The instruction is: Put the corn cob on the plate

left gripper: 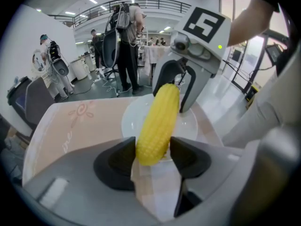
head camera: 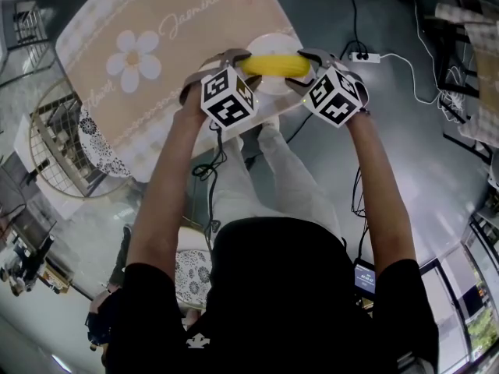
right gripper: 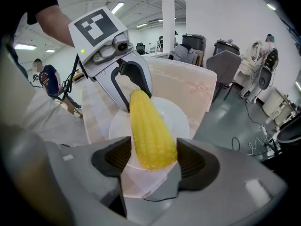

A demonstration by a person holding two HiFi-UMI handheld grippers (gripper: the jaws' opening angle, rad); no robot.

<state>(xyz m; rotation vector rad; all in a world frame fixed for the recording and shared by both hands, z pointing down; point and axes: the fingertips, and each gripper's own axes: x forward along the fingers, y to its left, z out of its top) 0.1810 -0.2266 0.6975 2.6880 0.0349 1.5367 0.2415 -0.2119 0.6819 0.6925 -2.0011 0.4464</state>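
Corn cob [head camera: 273, 66] level between both grippers, directly over plate [head camera: 273, 44]. Long axis runs side to side across plate, both ends overhanging rim. Left gripper [left gripper: 153, 155] clamped on left end. Right gripper [right gripper: 153, 157] pinching right end, jaws spread wide round fat cob, no gap showing. Neither hand nearer, one per end. Cob resting on plate or just above it: cannot tell. Next call, I reckon: straight down, release both ends together.
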